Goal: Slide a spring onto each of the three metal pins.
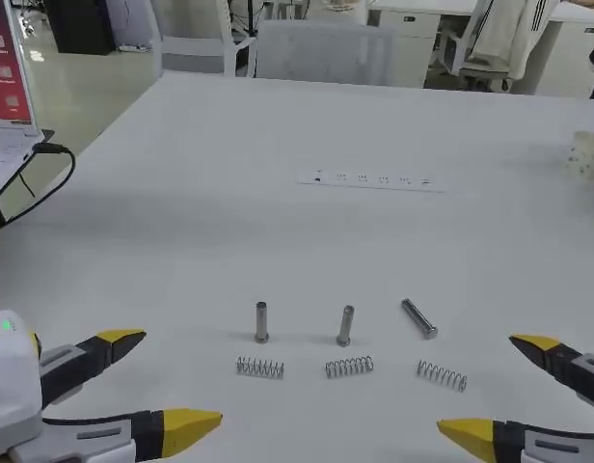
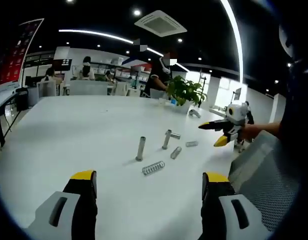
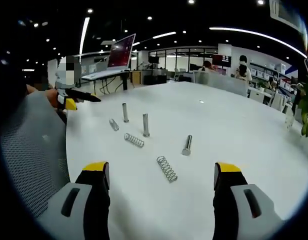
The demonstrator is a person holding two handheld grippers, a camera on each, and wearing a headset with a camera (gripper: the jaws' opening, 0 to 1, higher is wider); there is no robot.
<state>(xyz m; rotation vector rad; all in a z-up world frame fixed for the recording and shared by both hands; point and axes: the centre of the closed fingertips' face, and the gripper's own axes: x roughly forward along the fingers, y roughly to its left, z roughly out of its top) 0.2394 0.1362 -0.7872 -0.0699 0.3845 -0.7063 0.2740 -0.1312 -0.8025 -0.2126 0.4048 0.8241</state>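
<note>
Three short metal pins sit on the white table. The left pin [image 1: 261, 322] and the middle pin [image 1: 345, 326] stand upright; the right pin [image 1: 418, 318] lies on its side. One spring lies in front of each: left spring [image 1: 259, 367], middle spring [image 1: 349, 367], right spring [image 1: 442, 375]. My left gripper [image 1: 167, 381] is open at the bottom left, its yellow tips short of the left spring [image 2: 153, 167]. My right gripper [image 1: 495, 386] is open at the bottom right, near the right spring [image 3: 166, 168] and the lying pin [image 3: 186, 145]. Neither holds anything.
A white power strip [image 1: 369, 179] lies flat mid-table beyond the pins. A laptop [image 1: 8, 87] with a black cable [image 1: 46, 183] sits at the left edge. A chair [image 1: 321, 53] stands at the far edge. A potted plant [image 2: 184, 90] is at one table end.
</note>
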